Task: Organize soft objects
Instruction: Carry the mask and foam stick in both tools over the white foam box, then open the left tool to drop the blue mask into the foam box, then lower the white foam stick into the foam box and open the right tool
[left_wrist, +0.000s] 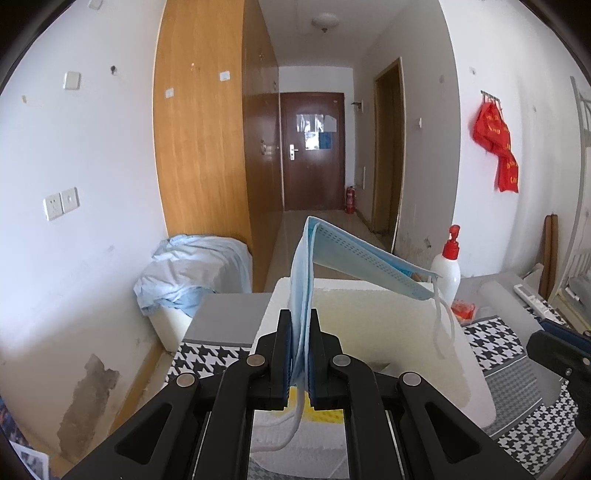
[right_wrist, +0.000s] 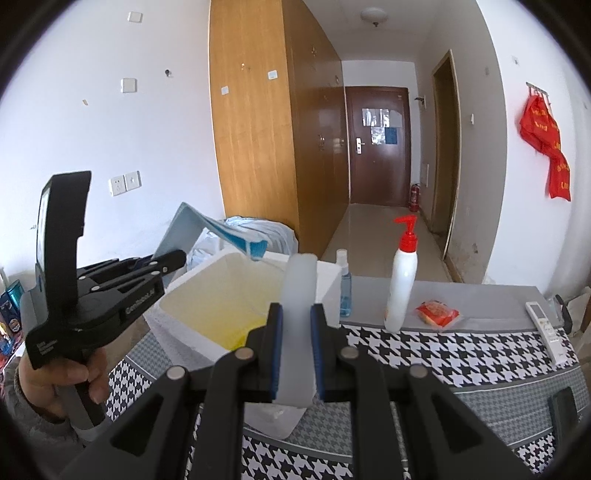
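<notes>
Dormitory-style living room: wooden wardrobes (right_wrist: 258, 129) line a corridor to an entrance door (left_wrist: 314, 151); a cloth-covered tabletop (right_wrist: 461, 354) holds household bottles.

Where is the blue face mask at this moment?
The blue face mask is pinched in the left gripper, draped above the white foam box; in the right wrist view it hangs at left over the box's far corner.

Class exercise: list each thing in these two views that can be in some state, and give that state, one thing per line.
left hand-held gripper: shut on face mask
face mask: folded over, held above foam box
right hand-held gripper: shut on translucent plastic strip
translucent plastic strip: clamped, upright
foam box: open, no lid
pump bottle: upright, closed
small blue bottle: upright, capped
far door: closed
</notes>
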